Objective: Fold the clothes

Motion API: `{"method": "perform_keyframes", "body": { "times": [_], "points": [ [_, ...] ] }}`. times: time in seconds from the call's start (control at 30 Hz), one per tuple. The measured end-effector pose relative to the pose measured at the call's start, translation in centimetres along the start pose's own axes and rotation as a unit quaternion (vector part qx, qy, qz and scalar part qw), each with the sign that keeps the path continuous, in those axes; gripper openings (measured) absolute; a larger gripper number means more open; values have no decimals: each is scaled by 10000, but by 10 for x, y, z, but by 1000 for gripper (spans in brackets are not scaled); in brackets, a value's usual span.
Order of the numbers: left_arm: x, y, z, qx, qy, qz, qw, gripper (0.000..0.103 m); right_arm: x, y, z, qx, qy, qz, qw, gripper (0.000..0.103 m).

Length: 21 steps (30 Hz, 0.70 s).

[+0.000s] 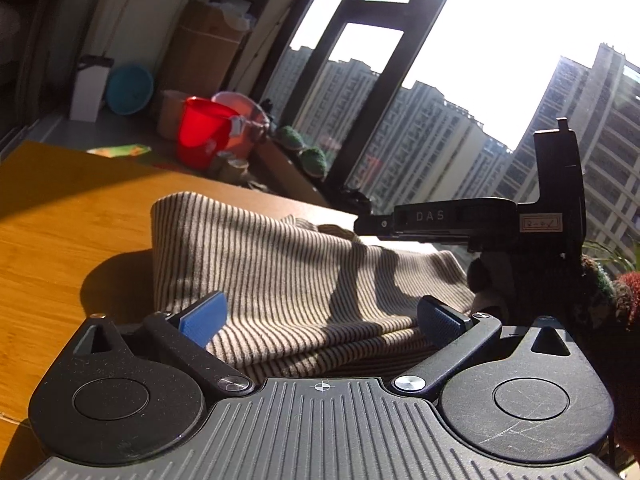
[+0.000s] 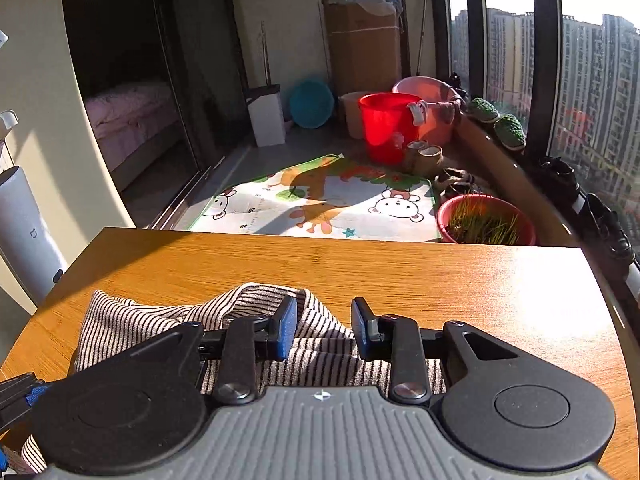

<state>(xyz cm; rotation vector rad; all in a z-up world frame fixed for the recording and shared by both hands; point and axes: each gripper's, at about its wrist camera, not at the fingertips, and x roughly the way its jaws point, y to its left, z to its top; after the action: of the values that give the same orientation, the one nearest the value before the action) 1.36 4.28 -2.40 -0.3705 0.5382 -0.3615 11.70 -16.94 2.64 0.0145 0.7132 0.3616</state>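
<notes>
A beige garment with thin dark stripes [image 1: 280,272] lies folded in a loose heap on the wooden table [image 1: 60,240]. My left gripper [image 1: 320,320] stands wide open at the heap's near edge, its blue pads on either side of the cloth and not pressing it. My right gripper [image 1: 362,224] hovers side-on above the heap's far right, held by a hand in a dark knitted sleeve. In the right wrist view the right gripper [image 2: 324,328] is narrowly open just over the garment [image 2: 128,316]; striped cloth shows through the gap but is not pinched.
The table [image 2: 440,280] ends at its far edge, with a cartoon play mat [image 2: 332,200] on the floor beyond. A red bucket [image 2: 388,128], a pink basin of grass [image 2: 486,220] and a cardboard box [image 2: 364,44] stand near the window. A white cylinder [image 2: 24,232] stands at the left.
</notes>
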Motion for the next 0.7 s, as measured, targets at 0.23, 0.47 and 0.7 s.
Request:
{"method": "perform_keyframes", "body": {
  "times": [0.23,0.47,0.7],
  "points": [
    [-1,0,0,-26,-11,-26,10000,103,32,1,1,-112,324,116,9993,33],
    [-14,20,2,-603,-360,-414,9967,103,-11,2,2,200,-90,595,9980,7],
    [-60,54,23,-1494,-1284,-68,9804,103,-120,-3,-60,620,-216,1530,9860,6]
  ]
}}
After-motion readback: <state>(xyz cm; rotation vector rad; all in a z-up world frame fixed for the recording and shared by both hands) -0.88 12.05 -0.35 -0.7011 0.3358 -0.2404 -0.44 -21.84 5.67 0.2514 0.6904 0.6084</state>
